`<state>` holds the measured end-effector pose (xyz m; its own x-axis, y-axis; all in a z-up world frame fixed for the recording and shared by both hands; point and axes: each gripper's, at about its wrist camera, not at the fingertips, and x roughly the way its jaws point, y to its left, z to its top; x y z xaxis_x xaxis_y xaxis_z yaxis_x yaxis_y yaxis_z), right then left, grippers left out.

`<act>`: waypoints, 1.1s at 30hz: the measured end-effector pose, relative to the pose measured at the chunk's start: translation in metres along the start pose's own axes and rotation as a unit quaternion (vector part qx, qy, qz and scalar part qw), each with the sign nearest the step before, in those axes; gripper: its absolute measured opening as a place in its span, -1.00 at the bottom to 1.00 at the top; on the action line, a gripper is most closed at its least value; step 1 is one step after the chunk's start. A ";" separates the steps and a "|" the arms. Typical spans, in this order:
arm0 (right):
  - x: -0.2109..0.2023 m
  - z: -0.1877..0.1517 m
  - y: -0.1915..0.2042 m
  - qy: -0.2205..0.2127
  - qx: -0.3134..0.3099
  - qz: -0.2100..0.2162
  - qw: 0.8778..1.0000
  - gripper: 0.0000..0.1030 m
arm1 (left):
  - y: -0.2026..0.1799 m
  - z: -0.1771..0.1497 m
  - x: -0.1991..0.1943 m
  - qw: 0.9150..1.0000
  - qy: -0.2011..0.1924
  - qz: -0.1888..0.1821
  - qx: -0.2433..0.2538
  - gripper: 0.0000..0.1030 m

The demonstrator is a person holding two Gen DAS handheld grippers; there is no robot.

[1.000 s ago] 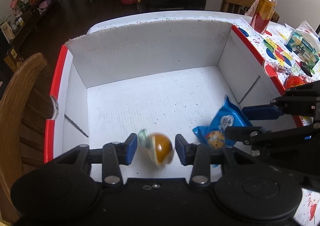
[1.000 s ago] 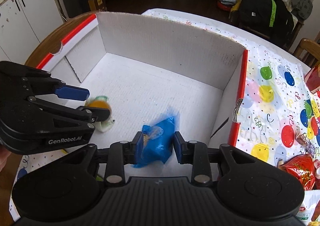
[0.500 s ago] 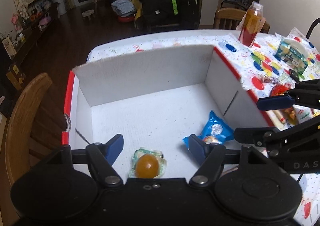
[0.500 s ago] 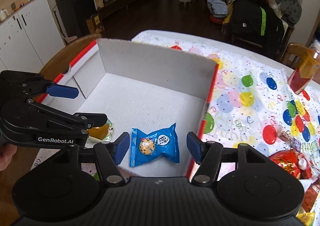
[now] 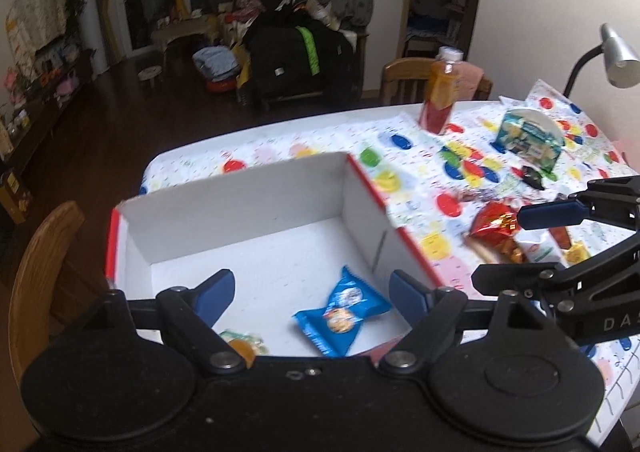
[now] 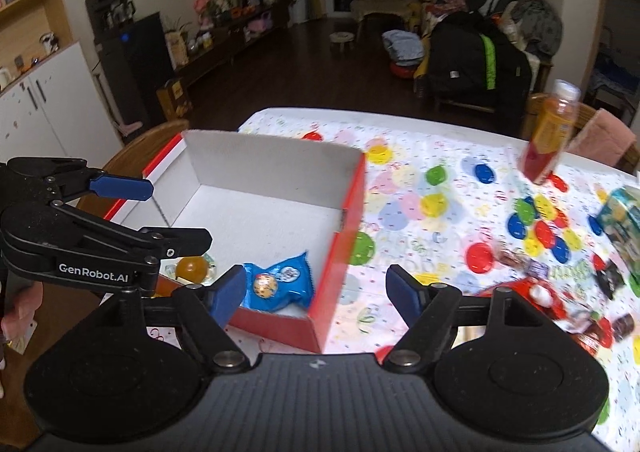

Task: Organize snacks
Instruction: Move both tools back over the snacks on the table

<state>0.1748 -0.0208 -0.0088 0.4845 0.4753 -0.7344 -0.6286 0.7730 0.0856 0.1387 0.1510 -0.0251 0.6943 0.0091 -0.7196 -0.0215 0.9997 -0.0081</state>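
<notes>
My left tool (image 5: 310, 292) hangs above the near end of the white box (image 5: 256, 204) with its blue pads spread wide and nothing between them. My right tool (image 6: 316, 290) is spread wide too and empty, held over the box's red right wall and the spotted cloth of the worktop (image 6: 432, 180). In the left view my right tool shows at the right edge, over the loose snacks.

Two snacks lie on the floor of the box at its near end. The blue cookie packet (image 5: 340, 312) lies flat near the right wall, and the orange jelly cup (image 6: 193, 267) sits to its left, close but apart. In the left view the jelly cup is half hidden behind my tool's body.

Outside the box, on the worktop to the right, lie a red foil bag (image 5: 494, 222), some small wrapped sweets (image 6: 520, 262) and a green and blue carton (image 5: 528, 138). An orange drink bottle (image 6: 550, 132) stands at the far side
</notes>
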 end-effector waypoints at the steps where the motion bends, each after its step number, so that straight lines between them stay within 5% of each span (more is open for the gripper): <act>1: -0.005 -0.002 -0.004 -0.004 0.005 -0.001 1.000 0.49 | -0.005 0.001 -0.001 1.000 -0.003 -0.005 0.001 0.63; 20: -0.078 -0.065 -0.107 -0.038 0.087 -0.061 0.994 0.64 | -0.132 0.009 0.001 0.997 -0.043 -0.063 0.031 0.99; 33: -0.090 -0.118 -0.192 -0.016 0.091 -0.105 0.990 0.64 | -0.206 0.012 0.047 0.996 -0.013 -0.091 0.017 0.99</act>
<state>0.1801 -0.2612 -0.0383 0.6134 0.3065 -0.7279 -0.3930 0.9179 0.0553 0.1843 -0.0543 -0.0489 0.7036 -0.1713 -0.6896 0.1294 0.9852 -0.1128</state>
